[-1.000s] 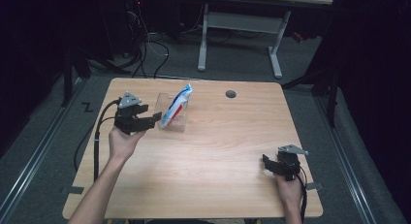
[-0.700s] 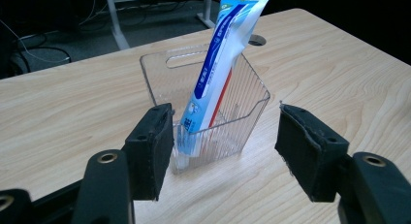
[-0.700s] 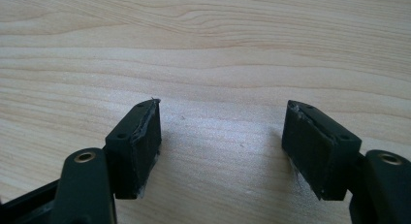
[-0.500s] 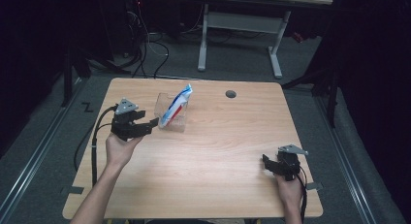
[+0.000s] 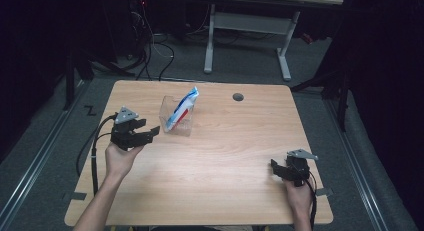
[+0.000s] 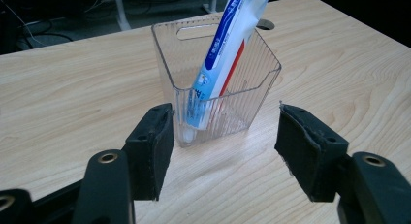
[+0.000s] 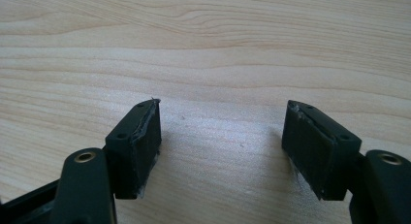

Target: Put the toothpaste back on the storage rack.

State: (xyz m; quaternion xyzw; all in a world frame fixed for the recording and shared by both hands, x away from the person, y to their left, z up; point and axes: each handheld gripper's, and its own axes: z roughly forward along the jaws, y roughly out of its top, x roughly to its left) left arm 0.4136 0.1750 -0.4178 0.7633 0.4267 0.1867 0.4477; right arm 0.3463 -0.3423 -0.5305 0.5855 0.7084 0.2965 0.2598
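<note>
A clear ribbed plastic box (image 5: 176, 115) (image 6: 218, 83) stands upright on the wooden table (image 5: 220, 166). A white, blue and red toothpaste tube (image 5: 182, 109) (image 6: 224, 54) leans inside it, cap end down. My left gripper (image 5: 151, 132) (image 6: 223, 153) is open just to the left of the box, jaws pointing at it with nothing between them. In the left gripper view the box sits a little beyond the jaw tips. My right gripper (image 5: 276, 167) (image 7: 223, 146) rests open at the table's near right, over bare wood.
A round cable hole (image 5: 238, 97) lies in the table's far right part. Black cables (image 5: 95, 151) trail from the left gripper over the table's left edge. A white-legged desk (image 5: 250, 31) stands behind on the grey floor.
My left gripper has drawn back from the box toward the near left and sunk a little. Its jaws stay as wide apart. The right gripper has not moved.
</note>
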